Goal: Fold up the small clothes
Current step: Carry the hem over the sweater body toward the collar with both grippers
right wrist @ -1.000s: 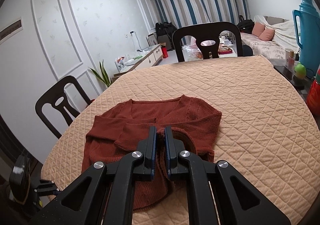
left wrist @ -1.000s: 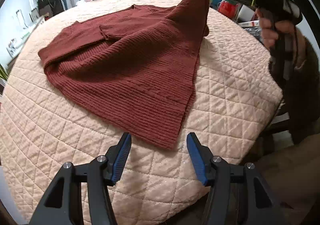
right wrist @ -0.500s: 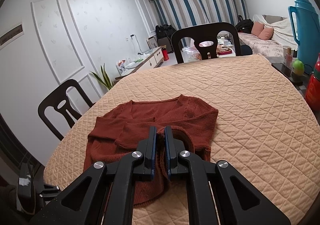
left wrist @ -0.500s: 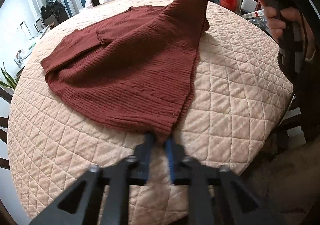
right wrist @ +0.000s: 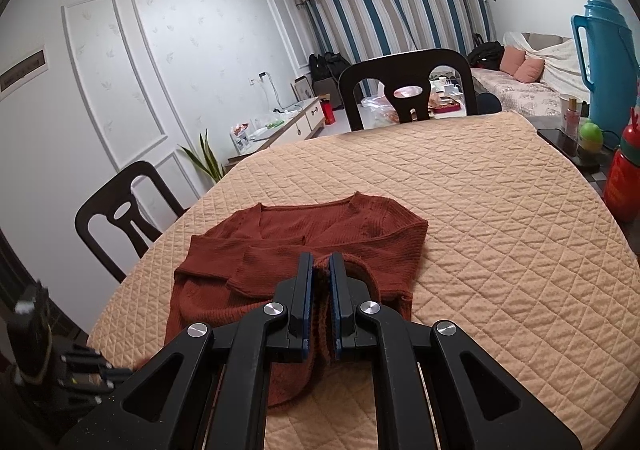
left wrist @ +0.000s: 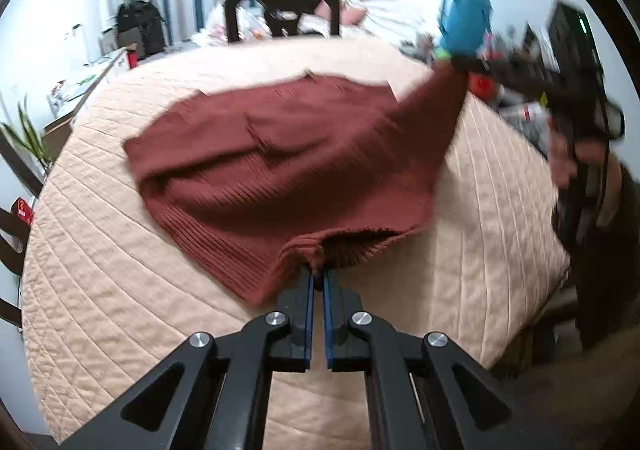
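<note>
On the quilted tabletop (right wrist: 480,210), near its front edge, a rust-red knit sweater (right wrist: 320,234) lies mostly flat, neckline toward the far edge, one sleeve already folded across the chest. Left hand-held gripper (left wrist: 316,278): jaws have just been closing and are now clamped on the hem corner nearest the front edge, that corner raised off the tabletop. Right hand-held gripper (right wrist: 320,282): clamped on the right side edge of the sweater, held up off the tabletop so the cloth drapes down from it. Judgement: early-to-middle stage; one sleeve folded, right side gripped at two points for folding inward, cross-fold of the body still to do. Containers: blue thermos (right wrist: 604,62) and red bottle (right wrist: 624,186) stand beyond the right edge; contents not visible.
</note>
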